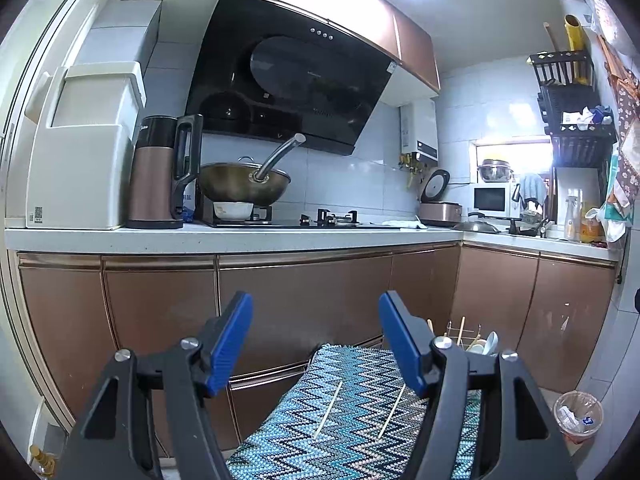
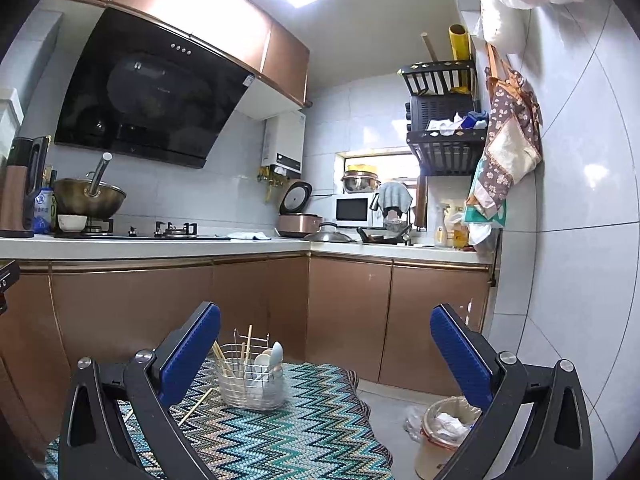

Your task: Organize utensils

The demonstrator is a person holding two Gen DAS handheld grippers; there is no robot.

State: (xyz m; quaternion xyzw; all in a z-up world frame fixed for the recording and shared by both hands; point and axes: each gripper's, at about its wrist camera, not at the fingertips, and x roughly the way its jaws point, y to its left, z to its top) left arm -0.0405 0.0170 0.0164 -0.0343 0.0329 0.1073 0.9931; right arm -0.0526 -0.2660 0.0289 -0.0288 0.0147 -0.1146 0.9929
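Both grippers point level across a kitchen, each with its jaws spread and nothing between them.

Left wrist view: the left gripper [image 1: 316,344] shows blue ribbed pads [image 1: 234,344] on black arms, standing well apart. Below and between them lies a blue, teal and black zigzag-patterned woven cloth [image 1: 352,364]. Two thin pale wooden chopsticks [image 1: 328,412] lie flat on this cloth, side by side but apart, both running roughly away from the camera. Behind the right-hand pad, a silver wire utensil basket [image 1: 464,338] is partly hidden; chopstick ends and a white spoon poke out of it. A clear plastic waste bin [image 1: 578,414] stands on the floor at right. Beyond are copper-coloured cabinet doors [image 1: 304,296] and a white countertop [image 1: 224,236].

Right wrist view: the right gripper [image 2: 325,348] also has its blue pads [image 2: 190,354] wide apart. The wire basket [image 2: 250,380] stands upright on the zigzag cloth [image 2: 304,420], near its far edge, holding several upright chopsticks and pale spoons. One loose chopstick [image 2: 196,406] lies on the cloth just left of the basket, partly hidden by the left-hand pad. The waste bin [image 2: 440,424] sits on the floor at right.
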